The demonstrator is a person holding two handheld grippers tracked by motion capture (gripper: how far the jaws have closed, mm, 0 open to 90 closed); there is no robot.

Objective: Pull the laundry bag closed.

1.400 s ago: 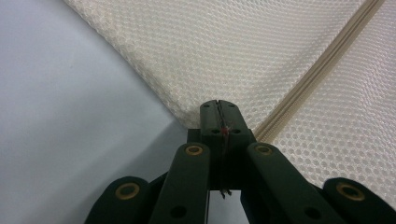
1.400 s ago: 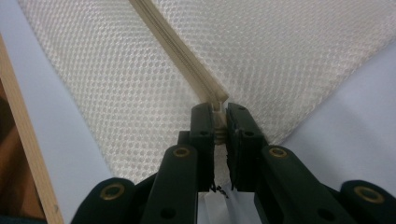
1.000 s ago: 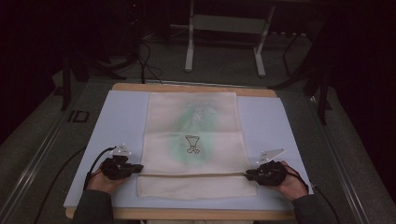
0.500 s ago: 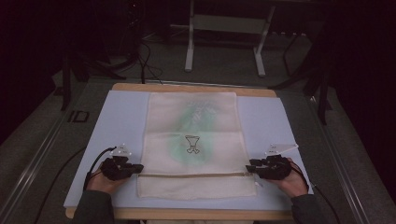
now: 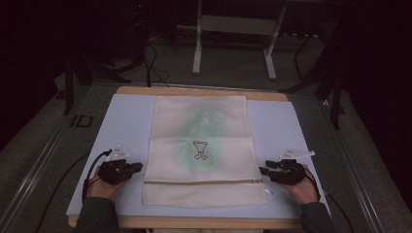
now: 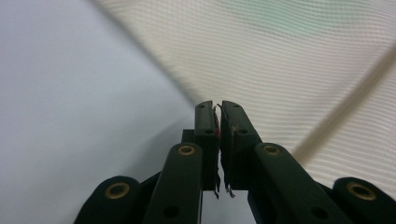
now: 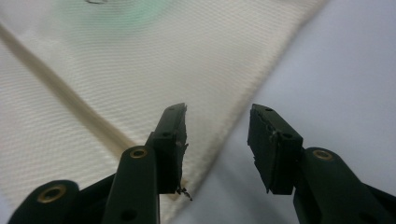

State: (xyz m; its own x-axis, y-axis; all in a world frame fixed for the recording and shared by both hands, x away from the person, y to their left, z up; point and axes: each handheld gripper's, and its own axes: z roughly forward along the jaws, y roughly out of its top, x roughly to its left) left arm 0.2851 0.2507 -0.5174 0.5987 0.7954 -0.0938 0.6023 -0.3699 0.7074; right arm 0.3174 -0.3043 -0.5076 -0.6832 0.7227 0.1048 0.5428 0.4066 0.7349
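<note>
A cream mesh bag with a zip line near its front and a green shape showing through lies flat on the pale blue mat. My left gripper rests on the mat just off the bag's left edge, jaws shut with nothing between them; the mesh bag fills the area beyond its tips. My right gripper sits at the bag's right edge near the zip end, jaws open, straddling the edge of the bag.
The mat covers a wooden table. Black cables trail from the grippers. A metal stand and more cables are on the dark floor beyond the table. Bare mat lies on both sides of the bag.
My right gripper has lowered and turned level, moving slightly outward along the bag's right edge. The left gripper has stayed put.
</note>
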